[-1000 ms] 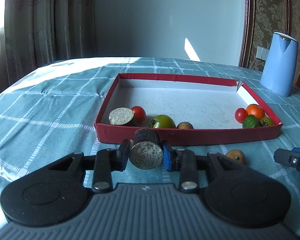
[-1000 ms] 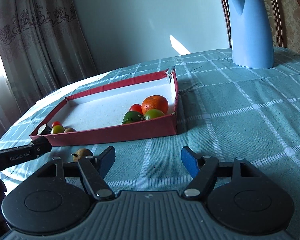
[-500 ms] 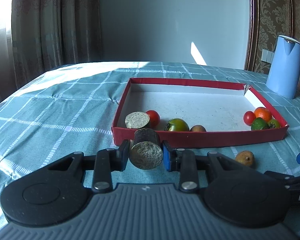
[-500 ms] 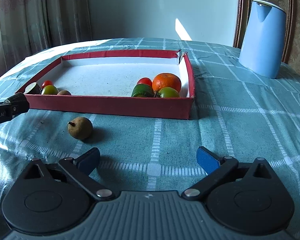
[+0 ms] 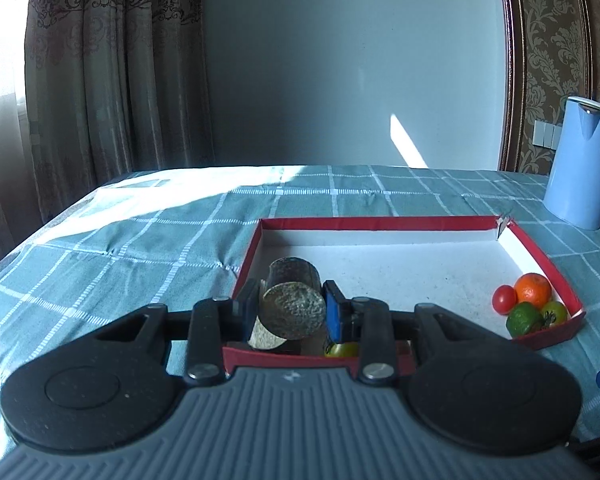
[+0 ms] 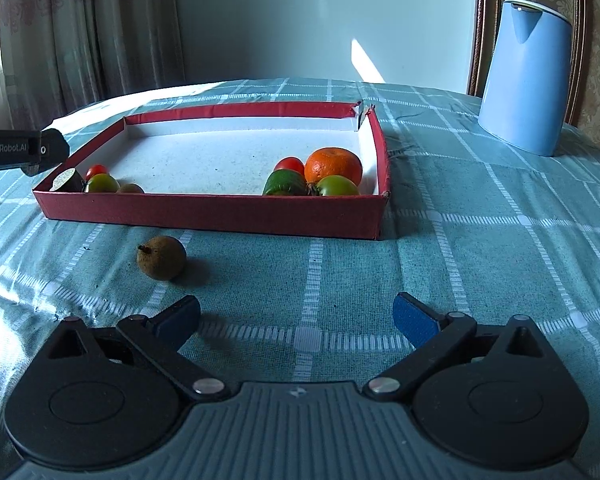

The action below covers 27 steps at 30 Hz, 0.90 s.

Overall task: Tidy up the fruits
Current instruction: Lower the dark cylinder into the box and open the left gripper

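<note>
My left gripper [image 5: 293,312] was clenched on a cut avocado half [image 5: 292,309], its flat speckled face turned back toward the camera, both pads pressed against its sides. I held it raised over the near left corner of the red tray [image 5: 380,224], above a second cut half [image 5: 265,337] and a green tomato [image 5: 342,349] that lay just inside the near wall. From the right wrist view, the left gripper's body [image 6: 22,151] reached in level above that same corner.

My right gripper [image 6: 296,318] was released, fingers spread wide with nothing between them, held low over the checked tablecloth [image 6: 480,248] in front of the tray. A small brown fruit [image 6: 162,257] sat on the cloth just ahead of its left finger, outside the tray. In the tray's near right corner an orange [image 6: 333,166], a red tomato [image 6: 289,165], a green fruit [image 6: 284,184] and another green tomato [image 6: 337,186] clustered together, touching. A blue kettle [image 6: 526,76] stood well apart at the far right.
</note>
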Each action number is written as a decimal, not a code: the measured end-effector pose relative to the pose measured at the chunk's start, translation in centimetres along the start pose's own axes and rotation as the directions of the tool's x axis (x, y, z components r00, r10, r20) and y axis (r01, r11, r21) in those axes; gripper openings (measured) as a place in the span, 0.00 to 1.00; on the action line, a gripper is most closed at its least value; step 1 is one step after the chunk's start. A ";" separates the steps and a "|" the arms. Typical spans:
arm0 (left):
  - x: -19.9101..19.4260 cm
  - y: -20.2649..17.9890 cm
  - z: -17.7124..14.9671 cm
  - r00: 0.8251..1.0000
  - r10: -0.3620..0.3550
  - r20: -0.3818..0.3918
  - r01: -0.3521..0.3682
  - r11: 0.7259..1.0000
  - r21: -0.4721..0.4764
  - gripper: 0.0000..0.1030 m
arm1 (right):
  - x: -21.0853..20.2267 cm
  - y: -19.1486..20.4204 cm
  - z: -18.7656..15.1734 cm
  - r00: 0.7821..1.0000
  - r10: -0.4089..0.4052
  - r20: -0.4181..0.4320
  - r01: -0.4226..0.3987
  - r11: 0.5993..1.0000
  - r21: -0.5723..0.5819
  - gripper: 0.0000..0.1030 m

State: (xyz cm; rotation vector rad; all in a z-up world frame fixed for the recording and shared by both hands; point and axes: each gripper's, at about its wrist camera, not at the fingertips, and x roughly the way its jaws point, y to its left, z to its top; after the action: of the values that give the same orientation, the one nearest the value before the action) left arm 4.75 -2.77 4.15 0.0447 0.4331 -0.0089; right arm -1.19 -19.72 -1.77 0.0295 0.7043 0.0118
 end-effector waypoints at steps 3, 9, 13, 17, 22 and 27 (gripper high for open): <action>1.1 -0.7 0.8 1.000 0.007 -0.005 -0.007 1.000 0.005 0.31 | -0.1 -0.2 0.0 1.000 0.009 0.005 -0.009 1.000 0.012 1.00; 3.8 -1.5 1.3 0.999 0.000 -0.038 0.000 1.000 0.000 0.30 | -0.2 -0.5 0.0 0.999 0.029 0.016 -0.030 0.999 0.036 1.00; 4.9 -1.3 1.2 0.998 -0.024 -0.058 0.023 1.000 -0.019 0.30 | -0.2 -0.7 0.0 0.999 0.038 0.021 -0.039 0.998 0.046 1.00; 5.8 -1.2 0.6 0.996 -0.012 -0.088 0.011 1.000 -0.011 0.31 | -0.2 -0.8 0.0 0.999 0.042 0.024 -0.044 0.998 0.053 1.00; 5.3 -1.3 0.6 0.998 -0.019 -0.062 0.019 1.000 -0.007 0.45 | -0.2 -0.9 0.0 0.998 0.049 0.028 -0.050 0.997 0.061 1.00; 4.3 -0.9 0.5 0.998 -0.016 -0.059 0.016 1.000 -0.012 0.48 | -0.2 -1.0 0.0 0.998 0.051 0.029 -0.053 0.997 0.065 1.00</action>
State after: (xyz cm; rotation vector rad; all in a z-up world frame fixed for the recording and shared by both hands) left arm 8.81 -3.73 2.79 0.0300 0.4924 -0.0209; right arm -1.33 -20.72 -1.68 0.1104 0.6761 0.0379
